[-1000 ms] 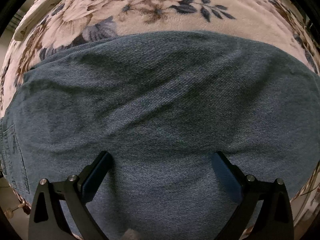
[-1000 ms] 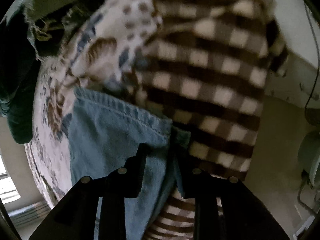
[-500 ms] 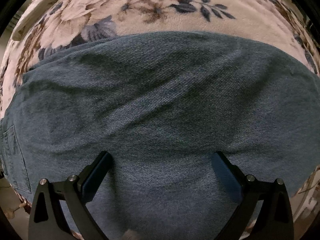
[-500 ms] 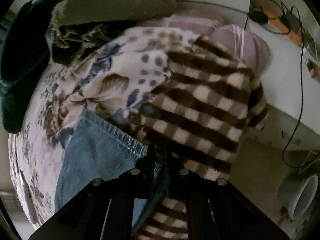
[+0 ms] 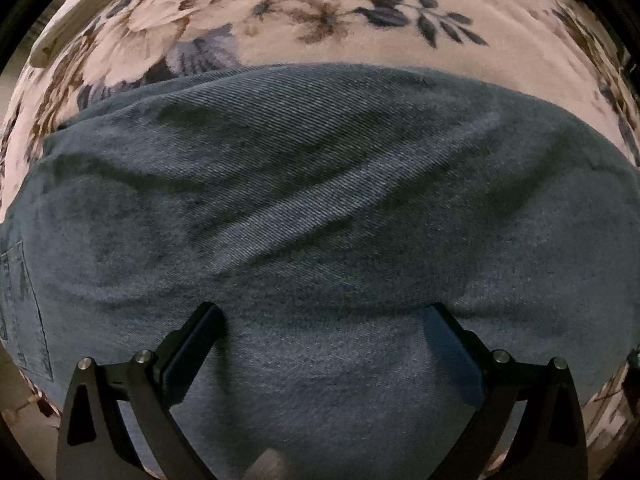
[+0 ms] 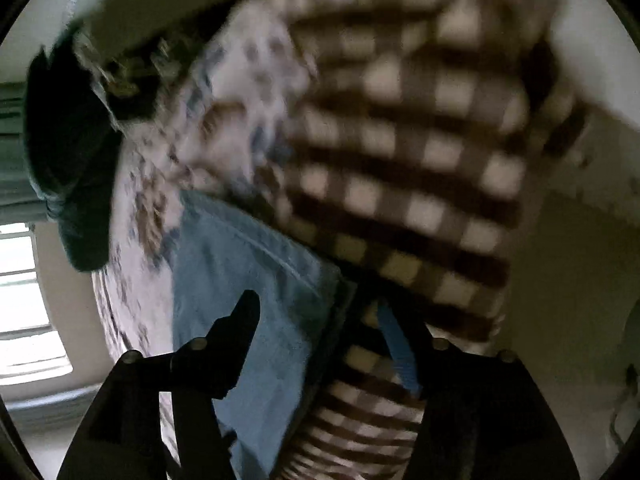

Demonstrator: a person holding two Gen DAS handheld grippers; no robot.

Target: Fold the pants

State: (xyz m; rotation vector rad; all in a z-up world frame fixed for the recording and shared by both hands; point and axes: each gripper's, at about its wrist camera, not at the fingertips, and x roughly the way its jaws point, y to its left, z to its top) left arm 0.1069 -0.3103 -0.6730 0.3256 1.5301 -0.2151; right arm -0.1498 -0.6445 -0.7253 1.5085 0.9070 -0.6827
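Left wrist view looks straight down on the pants (image 5: 320, 208), blue denim spread across a bed with a floral cover (image 5: 320, 12). The left tool (image 5: 322, 314) stands with its jaws wide, the two tips resting on or just above the cloth, with nothing pinched between them. A patch pocket (image 5: 20, 304) shows at the far left edge, so this is likely the seat end of the garment. The wide stance looks chosen to pin or steady a broad strip of denim, so the fabric does not drag while the other hand works; whether the tips actually press into the cloth cannot be told for sure, though faint creases run out from each tip.

Right wrist view is blurred by motion. It shows the hemmed end of a leg (image 6: 248, 264), lighter blue, lying on the same floral cover beside a brown-and-cream checked blanket (image 6: 400, 152). The right tool (image 6: 320, 312) is opening, its jaws partly spread; the denim edge lies in the gap between them but the pads no longer press on it. A dark garment (image 6: 68, 168) hangs at the left edge, near a bright window (image 6: 28, 300).

Letting go here suggests the leg end has been laid where that hand wanted it, with a fold of the pants probably just set down.
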